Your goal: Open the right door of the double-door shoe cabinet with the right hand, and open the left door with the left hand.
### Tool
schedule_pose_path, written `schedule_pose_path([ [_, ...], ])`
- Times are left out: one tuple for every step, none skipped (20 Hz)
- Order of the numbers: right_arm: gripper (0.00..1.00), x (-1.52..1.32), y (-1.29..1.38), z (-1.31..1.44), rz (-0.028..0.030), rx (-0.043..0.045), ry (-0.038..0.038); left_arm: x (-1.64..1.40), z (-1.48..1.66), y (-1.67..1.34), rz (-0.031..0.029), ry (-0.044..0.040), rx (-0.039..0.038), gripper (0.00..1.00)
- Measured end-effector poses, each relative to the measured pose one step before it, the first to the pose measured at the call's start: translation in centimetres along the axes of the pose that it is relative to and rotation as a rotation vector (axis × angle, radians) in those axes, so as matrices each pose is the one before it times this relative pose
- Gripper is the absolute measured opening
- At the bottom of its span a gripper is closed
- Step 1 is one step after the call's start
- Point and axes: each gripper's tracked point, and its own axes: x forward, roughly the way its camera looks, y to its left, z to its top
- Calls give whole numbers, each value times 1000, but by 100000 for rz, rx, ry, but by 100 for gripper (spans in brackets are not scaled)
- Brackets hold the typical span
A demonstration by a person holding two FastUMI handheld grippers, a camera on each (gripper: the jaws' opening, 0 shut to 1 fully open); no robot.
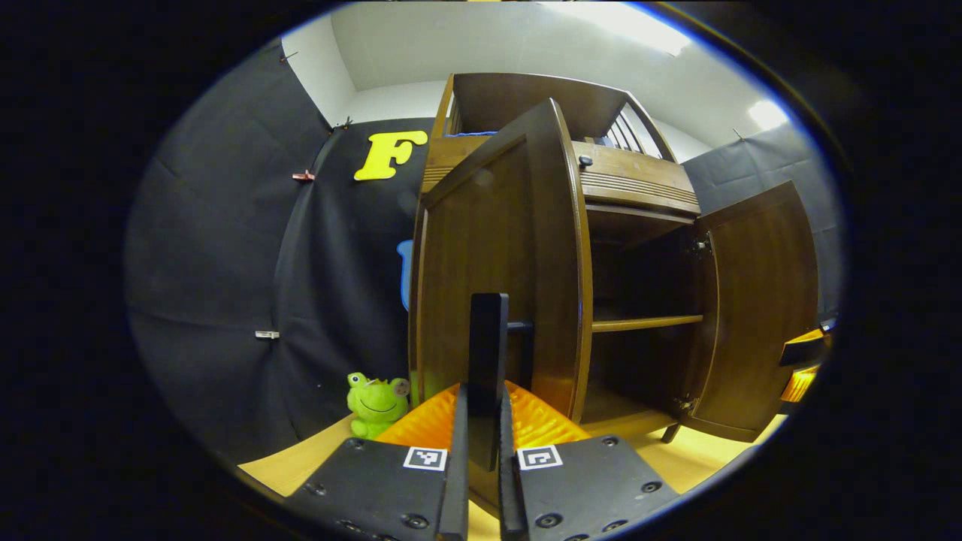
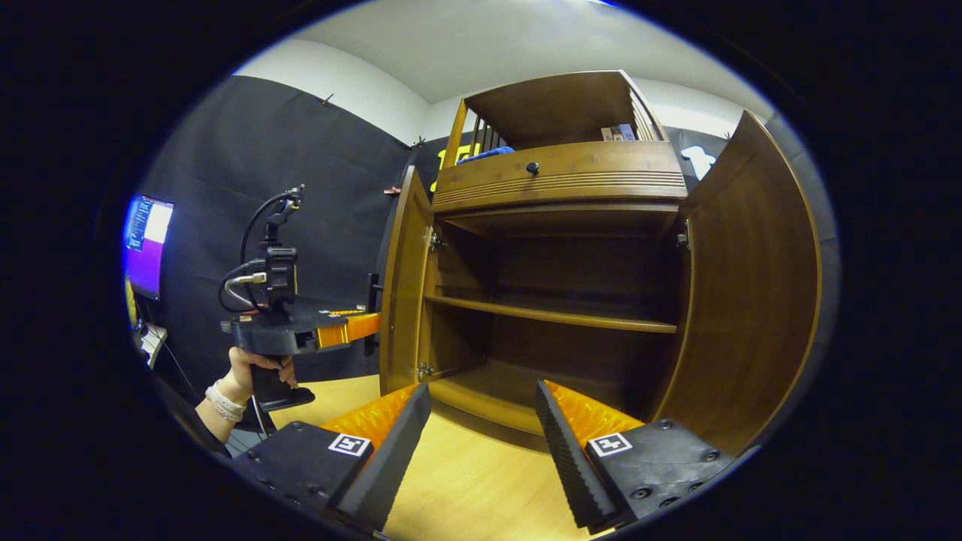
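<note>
The brown shoe cabinet (image 2: 556, 180) stands on a light wooden table with both doors swung open. In the left gripper view the left door (image 1: 496, 248) stands nearly edge-on in front of me. Its black vertical handle (image 1: 488, 338) sits between my left gripper's (image 1: 483, 402) fingers, which are shut on it. The right door (image 1: 759, 315) hangs wide open beyond. In the right gripper view my right gripper (image 2: 477, 439) is open and holds nothing, low in front of the cabinet's bare shelves (image 2: 556, 315), with the right door (image 2: 751, 300) just to its right. The left gripper (image 2: 301, 327), held by a hand, is at the left door's (image 2: 402, 285) outer face.
A green frog toy (image 1: 376, 406) sits on the table (image 2: 466, 481) left of the cabinet, near the cloth wall. A drawer with a dark knob (image 2: 532, 167) tops the door bay, with an open rack above. A lit monitor (image 2: 146, 240) stands at the far left.
</note>
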Motion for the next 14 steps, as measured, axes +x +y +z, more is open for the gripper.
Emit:
schedule_pose_path([
  [89,146,336,-198,756,309,478,52,14,491,804,-13,286,19],
  [91,139,405,-214,777,550,491,-273,-66,460,758,137,-18,18],
  [89,185,415,-188,876,673,588,-153,38,472,685,74,-410,17],
  [90,162,-226,-333,890,674,577,-304,139,555,861,32,-517,16],
  [90,221,114,-252,756,576,528,-264,70,492,1279,177,400,16],
  [90,215,338,-157,707,373,507,-112,28,631,1480,-238,764,14],
  [90,233,406,-223,671,107,513,-138,67,709,1685,-161,895,13],
  [90,74,470,3,633,-110,270,-56,-48,666,1691,-218,395,13],
  [89,-31,288,82,338,-219,114,-23,4,691,1612,237,-487,11],
  [89,-57,267,103,156,-280,-139,32,-296,845,2143,1255,-1205,13],
  [89,-2,193,162,24,-226,-184,23,-150,656,1972,1460,-1279,11],
  [89,37,132,-31,146,-79,-26,-45,176,409,47,-675,-779,12],
  [90,86,61,-57,255,43,220,58,-167,16,-769,931,-1628,9],
  [90,78,109,-157,265,48,316,-269,18,167,-111,249,-915,6],
])
